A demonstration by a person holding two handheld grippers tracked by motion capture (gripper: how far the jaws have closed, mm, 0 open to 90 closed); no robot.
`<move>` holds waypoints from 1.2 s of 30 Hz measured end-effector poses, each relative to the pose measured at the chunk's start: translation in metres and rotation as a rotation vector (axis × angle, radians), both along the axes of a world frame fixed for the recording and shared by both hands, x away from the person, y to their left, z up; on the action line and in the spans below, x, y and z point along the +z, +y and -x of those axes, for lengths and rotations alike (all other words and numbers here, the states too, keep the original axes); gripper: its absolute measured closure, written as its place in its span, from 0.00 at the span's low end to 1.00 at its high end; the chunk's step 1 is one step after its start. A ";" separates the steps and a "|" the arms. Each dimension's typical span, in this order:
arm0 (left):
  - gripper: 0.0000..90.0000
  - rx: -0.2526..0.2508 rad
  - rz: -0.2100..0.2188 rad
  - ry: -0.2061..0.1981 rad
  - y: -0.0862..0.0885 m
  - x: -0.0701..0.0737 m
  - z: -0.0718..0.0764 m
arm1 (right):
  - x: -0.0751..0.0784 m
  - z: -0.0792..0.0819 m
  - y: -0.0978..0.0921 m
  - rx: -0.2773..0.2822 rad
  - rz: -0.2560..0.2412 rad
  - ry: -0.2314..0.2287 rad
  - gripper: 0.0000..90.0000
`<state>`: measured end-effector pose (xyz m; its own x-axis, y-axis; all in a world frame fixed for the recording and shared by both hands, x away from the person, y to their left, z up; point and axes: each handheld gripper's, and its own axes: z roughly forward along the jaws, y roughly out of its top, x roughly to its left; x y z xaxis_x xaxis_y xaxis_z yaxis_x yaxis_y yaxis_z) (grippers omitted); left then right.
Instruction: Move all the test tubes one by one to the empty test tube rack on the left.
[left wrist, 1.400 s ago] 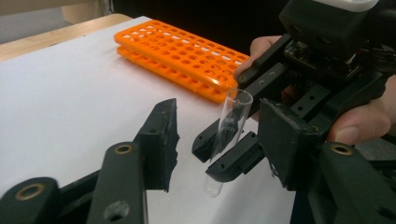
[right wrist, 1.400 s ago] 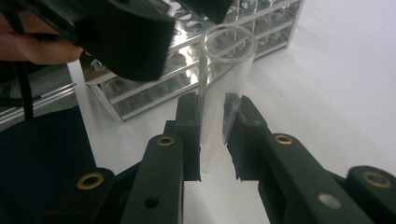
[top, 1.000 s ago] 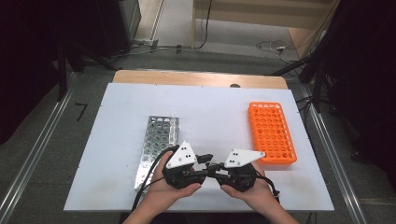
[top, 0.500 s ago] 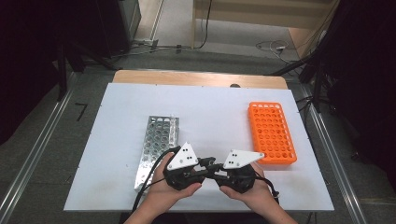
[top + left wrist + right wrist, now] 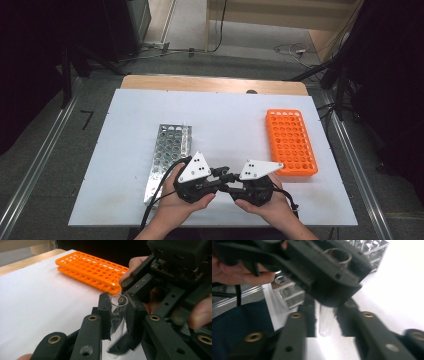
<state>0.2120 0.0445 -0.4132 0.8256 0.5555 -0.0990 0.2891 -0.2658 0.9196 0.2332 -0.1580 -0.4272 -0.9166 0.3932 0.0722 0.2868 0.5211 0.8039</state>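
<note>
Near the front edge of the white table (image 5: 125, 200), the left gripper (image 5: 216, 176) and the right gripper (image 5: 226, 181) meet tip to tip, each held in one of the person's hands. A clear glass test tube (image 5: 117, 320) stands between them. In the left gripper view, the left gripper's jaws are nearly closed and pinch the tube's upper part just below its open rim. In the right gripper view, the tube (image 5: 327, 320) hangs with its rounded bottom between the right gripper's jaws, which stand apart on either side with a gap showing, so they do not grip it. The metal test tube rack (image 5: 167, 155) lies just left of the hands, its near end close beside the left wrist. The orange test tube rack (image 5: 292, 142) sits to the right and farther back, near the right gripper's grey plate but apart from it. A wide bare stretch of table lies open between the two racks and beyond the grippers toward the far edge.
</note>
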 end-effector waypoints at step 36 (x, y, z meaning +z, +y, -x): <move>0.84 0.202 0.038 -0.056 0.069 0.021 -0.017 | 0.002 -0.036 -0.069 -0.120 -0.099 0.023 0.00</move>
